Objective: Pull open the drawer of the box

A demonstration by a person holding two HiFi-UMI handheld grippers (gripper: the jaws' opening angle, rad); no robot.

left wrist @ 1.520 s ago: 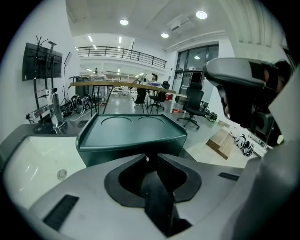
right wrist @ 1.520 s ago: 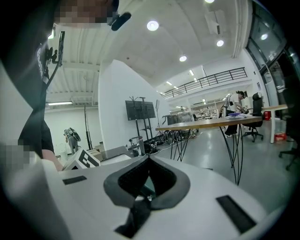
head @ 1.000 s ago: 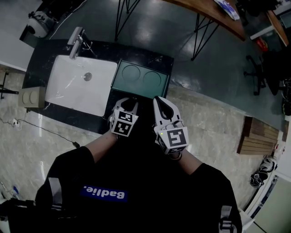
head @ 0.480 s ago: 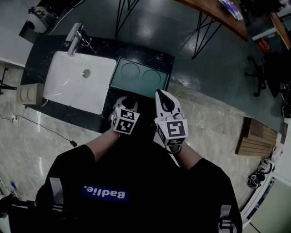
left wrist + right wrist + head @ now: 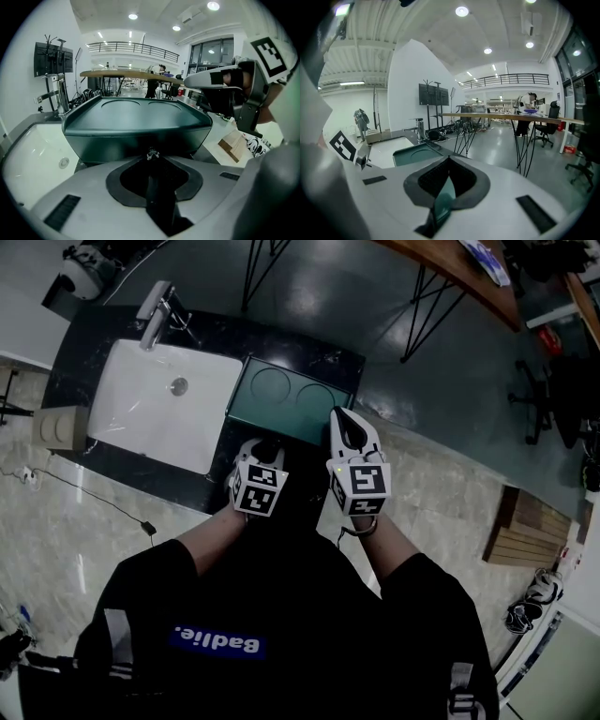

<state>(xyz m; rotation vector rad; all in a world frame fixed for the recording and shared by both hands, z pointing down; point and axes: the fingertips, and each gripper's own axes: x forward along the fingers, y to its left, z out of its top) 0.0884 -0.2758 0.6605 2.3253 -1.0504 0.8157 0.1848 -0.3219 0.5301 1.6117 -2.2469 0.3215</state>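
The black countertop (image 5: 112, 463) carries a white sink (image 5: 159, 418) and, at its right end, the teal box (image 5: 291, 399), whose drawer shows no gap from above. Only the left gripper view shows the left gripper (image 5: 264, 446) with its jaws pressed together on a small metal pull (image 5: 151, 153) at the box's front face. The right gripper (image 5: 352, 425), jaws together and empty, has moved forward past the box's front right corner. The left one has stayed put.

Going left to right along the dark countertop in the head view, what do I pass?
beige square block → white sink → green box
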